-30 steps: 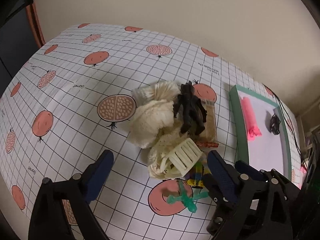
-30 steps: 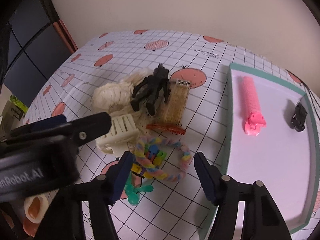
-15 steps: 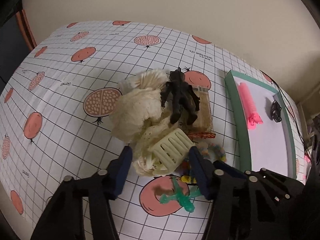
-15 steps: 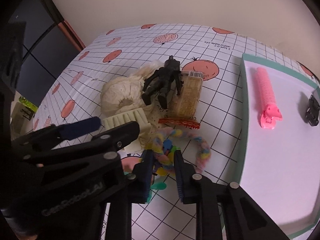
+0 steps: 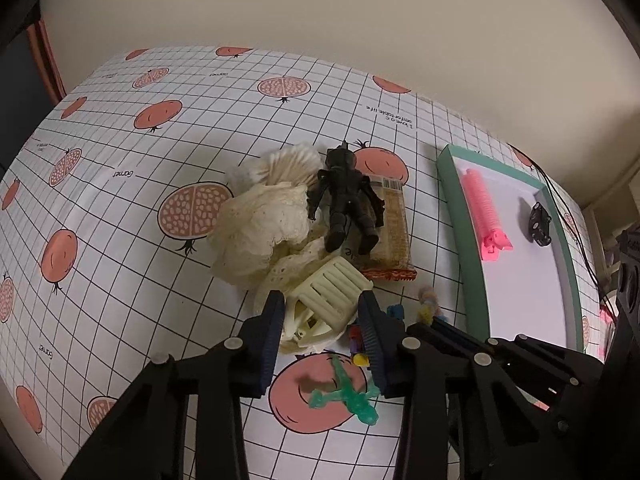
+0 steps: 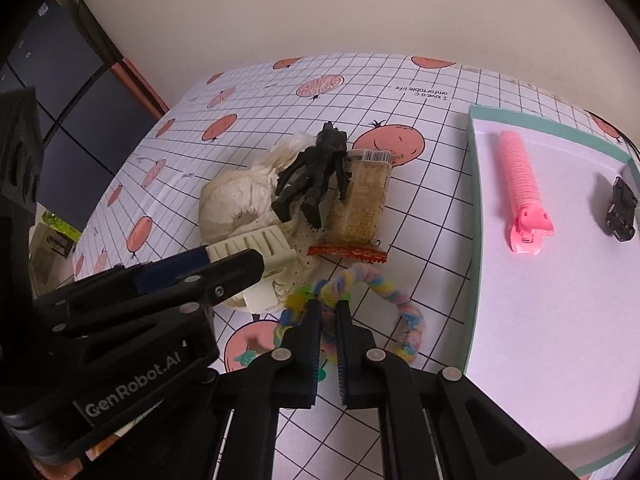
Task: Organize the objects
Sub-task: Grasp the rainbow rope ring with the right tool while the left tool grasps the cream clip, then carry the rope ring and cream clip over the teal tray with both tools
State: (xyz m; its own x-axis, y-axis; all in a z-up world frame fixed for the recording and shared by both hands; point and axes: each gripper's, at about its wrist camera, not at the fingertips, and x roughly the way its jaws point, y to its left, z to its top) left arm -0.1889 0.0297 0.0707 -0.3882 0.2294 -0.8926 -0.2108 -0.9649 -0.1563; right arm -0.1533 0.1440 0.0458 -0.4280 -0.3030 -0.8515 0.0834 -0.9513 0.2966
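Observation:
A pile lies on the pomegranate-print cloth: a cream claw hair clip (image 5: 330, 298), a cream lace cloth (image 5: 260, 224), a black figure (image 5: 348, 200) and a snack bar packet (image 5: 394, 232). My left gripper (image 5: 322, 316) is shut on the cream hair clip, one pad on each side. From the right wrist, my right gripper (image 6: 328, 318) is shut on a pastel rope ring (image 6: 408, 312), its jaws nearly together. The cream hair clip (image 6: 256, 246) shows beside the left fingers (image 6: 236, 266). A green toy figure (image 5: 348, 396) lies under the left gripper.
A teal-rimmed tray (image 6: 472, 200) stands at the right with a pink hair clip (image 6: 520, 184) and a small black item (image 6: 620, 208) on it. Small coloured blocks (image 5: 356, 344) lie by the rope. The wall runs behind the table; its left edge drops off.
Both grippers went from wide open to closed. The left pads closed in on the cream hair clip; the right pads closed on the pastel rope ring. Both moved forward toward the pile.

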